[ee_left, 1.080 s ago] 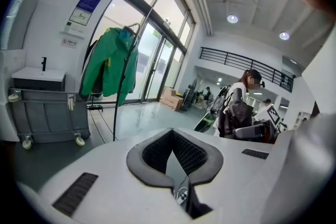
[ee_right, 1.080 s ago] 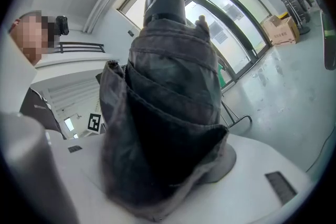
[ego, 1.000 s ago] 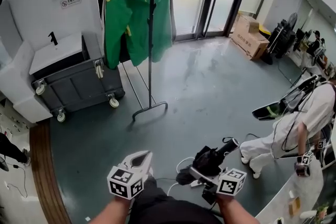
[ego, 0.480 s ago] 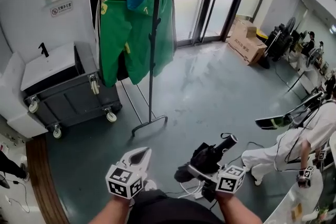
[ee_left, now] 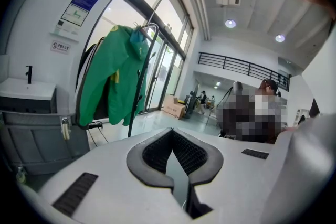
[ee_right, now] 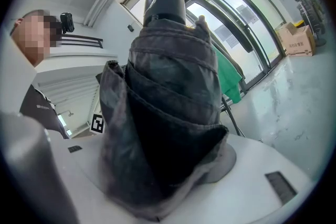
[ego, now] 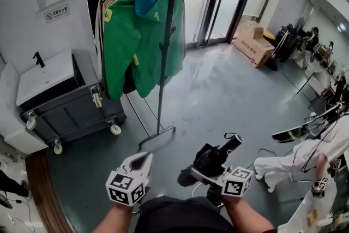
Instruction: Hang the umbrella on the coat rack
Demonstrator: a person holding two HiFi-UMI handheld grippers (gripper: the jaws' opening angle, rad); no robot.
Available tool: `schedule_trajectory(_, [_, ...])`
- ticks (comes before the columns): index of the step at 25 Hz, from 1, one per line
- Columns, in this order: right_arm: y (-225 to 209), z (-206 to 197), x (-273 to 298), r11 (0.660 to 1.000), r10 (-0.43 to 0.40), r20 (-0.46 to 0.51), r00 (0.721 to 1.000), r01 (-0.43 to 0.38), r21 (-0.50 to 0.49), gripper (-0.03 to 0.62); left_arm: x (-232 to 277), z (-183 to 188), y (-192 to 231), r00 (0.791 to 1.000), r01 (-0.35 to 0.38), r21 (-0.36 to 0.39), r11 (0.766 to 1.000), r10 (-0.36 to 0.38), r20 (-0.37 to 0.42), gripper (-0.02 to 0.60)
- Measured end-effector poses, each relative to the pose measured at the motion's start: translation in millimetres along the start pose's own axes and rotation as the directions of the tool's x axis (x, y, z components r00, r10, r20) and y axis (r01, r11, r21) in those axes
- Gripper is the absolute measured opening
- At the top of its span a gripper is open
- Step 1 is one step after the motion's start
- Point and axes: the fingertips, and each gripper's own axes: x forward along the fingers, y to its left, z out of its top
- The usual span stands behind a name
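Folded umbrella (ego: pixel 214 156) at 5 o'clock in head view, with right gripper (ego: pixel 206 173) clamped on its bundled canopy, likely for carrying. Left gripper (ego: pixel 143 161) jaws together, empty — free to help. Coat rack (ego: pixel 167 46) at 11 o'clock, well apart.

Grey floor (ego: pixel 229 90) bears coat rack (ego: pixel 161 109), wheeled cart (ego: pixel 71 112), cardboard box (ego: pixel 253 46).

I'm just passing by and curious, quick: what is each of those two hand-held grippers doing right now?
Left gripper: closed, fingers together, holding nothing.
Right gripper: closed on the folded black umbrella.
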Motion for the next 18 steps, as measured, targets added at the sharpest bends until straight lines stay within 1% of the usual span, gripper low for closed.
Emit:
schedule_trajectory(3, [-5, 0, 13, 1.000, -0.010, -0.030, 0.999, 0.009, -0.014, 0.250, 1, 3, 11, 1.000, -0.001, -0.009, 1.000, 0.002, 0.010, 0.015])
schedule_trajectory(6, [-9, 3, 21, 1.000, -0.018, -0.047, 0.999, 0.017, -0.015, 0.250, 0, -2, 20, 1.000, -0.001, -0.017, 1.000, 0.001, -0.010, 0.015])
schedule_trajectory(12, [-16, 13, 37, 1.000, -0.009, -0.050, 0.999, 0.008, -0.006, 0.250, 2, 0, 38, 1.000, -0.022, -0.032, 0.999, 0.022, -0.008, 0.015])
schedule_trajectory(18, [-29, 18, 49, 1.000, 0.014, -0.077, 0.997, -0.015, -0.009, 0.250, 21, 1, 45, 0.999, -0.029, -0.034, 0.999, 0.028, -0.014, 0.015])
